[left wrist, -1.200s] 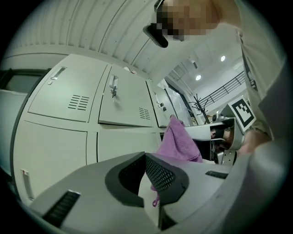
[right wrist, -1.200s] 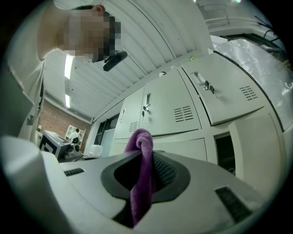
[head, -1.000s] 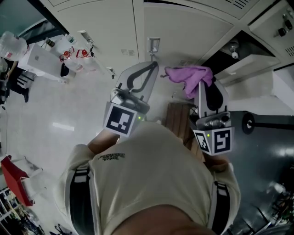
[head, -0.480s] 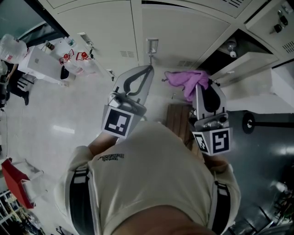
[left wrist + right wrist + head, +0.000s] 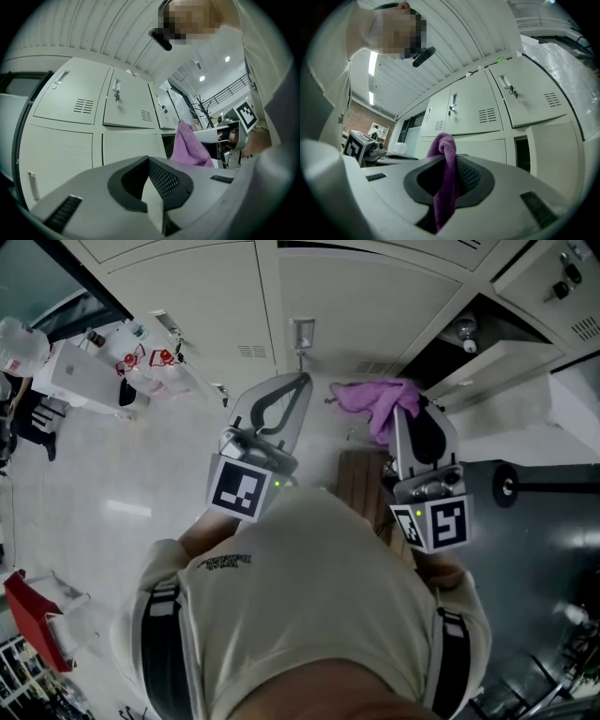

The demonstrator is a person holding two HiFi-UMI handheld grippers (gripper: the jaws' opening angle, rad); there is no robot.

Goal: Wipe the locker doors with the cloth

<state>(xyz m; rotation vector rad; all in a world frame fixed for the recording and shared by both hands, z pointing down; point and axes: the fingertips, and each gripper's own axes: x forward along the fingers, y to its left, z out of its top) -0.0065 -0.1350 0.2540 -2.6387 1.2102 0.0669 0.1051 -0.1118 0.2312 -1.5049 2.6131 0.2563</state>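
Right gripper view: the right gripper (image 5: pixel 449 185) pinches the purple cloth (image 5: pixel 443 154), held up near the closed locker doors (image 5: pixel 473 112). The left gripper (image 5: pixel 151 185) has its jaws pressed together on nothing. An open locker (image 5: pixel 448 345) stands just right of the cloth.

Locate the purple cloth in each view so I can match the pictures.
Head view: purple cloth sits upper centre, bunched at the tip of the right gripper, in front of the lockers.
Left gripper view: right of centre, hanging down from the other gripper.
Right gripper view: bottom centre, pinched between that gripper's own jaws.
Shared landmark: the cream vented locker doors behind the cloth in all three.
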